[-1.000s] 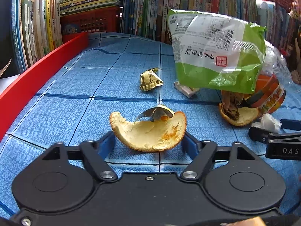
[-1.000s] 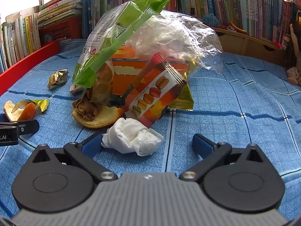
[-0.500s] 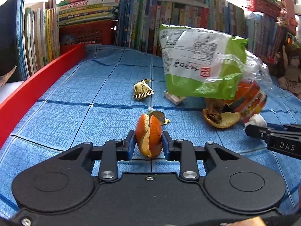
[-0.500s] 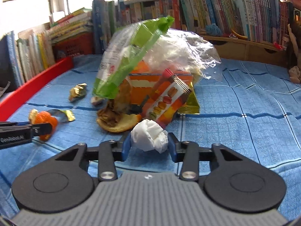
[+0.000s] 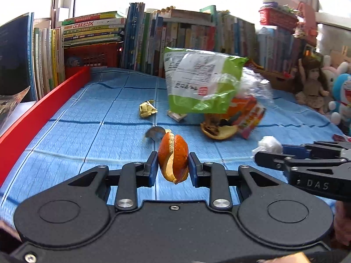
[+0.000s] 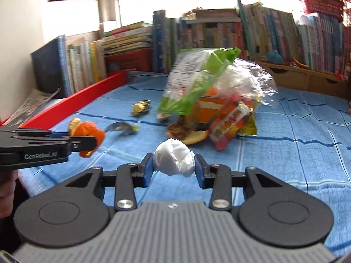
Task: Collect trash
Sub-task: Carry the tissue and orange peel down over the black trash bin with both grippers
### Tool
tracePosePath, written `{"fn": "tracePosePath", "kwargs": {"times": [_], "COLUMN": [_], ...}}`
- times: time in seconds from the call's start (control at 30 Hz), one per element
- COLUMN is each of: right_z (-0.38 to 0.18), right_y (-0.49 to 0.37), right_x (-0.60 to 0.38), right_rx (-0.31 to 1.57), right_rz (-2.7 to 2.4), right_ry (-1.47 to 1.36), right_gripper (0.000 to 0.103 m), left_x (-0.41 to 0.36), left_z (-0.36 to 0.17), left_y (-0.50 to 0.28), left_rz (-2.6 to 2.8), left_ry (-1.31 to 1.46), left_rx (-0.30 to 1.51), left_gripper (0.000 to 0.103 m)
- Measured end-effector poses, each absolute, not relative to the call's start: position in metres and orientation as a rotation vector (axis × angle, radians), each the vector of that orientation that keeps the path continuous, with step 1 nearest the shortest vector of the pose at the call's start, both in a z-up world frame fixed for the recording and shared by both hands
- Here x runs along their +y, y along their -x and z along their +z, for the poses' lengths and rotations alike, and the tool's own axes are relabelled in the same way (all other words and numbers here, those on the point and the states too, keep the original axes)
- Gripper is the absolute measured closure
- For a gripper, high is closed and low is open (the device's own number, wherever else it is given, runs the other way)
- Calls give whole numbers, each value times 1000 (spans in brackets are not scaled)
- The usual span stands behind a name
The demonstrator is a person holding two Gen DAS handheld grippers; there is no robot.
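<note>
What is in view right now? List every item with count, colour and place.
orange peel: one, orange outside and pale inside, folded between the left gripper's pads
tissue wad: one, white, between the right gripper's pads
second peel: one, orange, on the cloth under the pile
foil wrapper: one, gold, on the cloth left of the green bag
foil scrap: one, silver, just beyond the held peel
green bag: one, green and white, atop the pile
snack box: one, orange and pink, leaning against the pile
cloth: one, blue, covers the surface
books: many, mixed colours, along the back
left gripper: one, black, shut on peel
right gripper: one, black, shut on tissue
</note>
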State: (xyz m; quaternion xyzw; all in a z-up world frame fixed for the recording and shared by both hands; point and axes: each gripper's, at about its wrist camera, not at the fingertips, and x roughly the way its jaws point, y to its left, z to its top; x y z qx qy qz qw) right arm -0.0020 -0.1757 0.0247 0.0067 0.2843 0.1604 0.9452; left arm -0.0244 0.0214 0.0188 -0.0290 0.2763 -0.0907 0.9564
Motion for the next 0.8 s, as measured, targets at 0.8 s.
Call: {"fn": "tracePosePath", "kwargs": {"times": [0.8], "right_z": [-45], "right_y": [168], "right_x": [-155], "right_rx": [752], "right_rz": [500], "right_ry": [68], "right_gripper": [57], "left_x": [27], "left_z": [-89], "left_y": [227], "left_rz": [-219], "left_ry": [-44], "left_rx": [824], "left_gripper": [75]}}
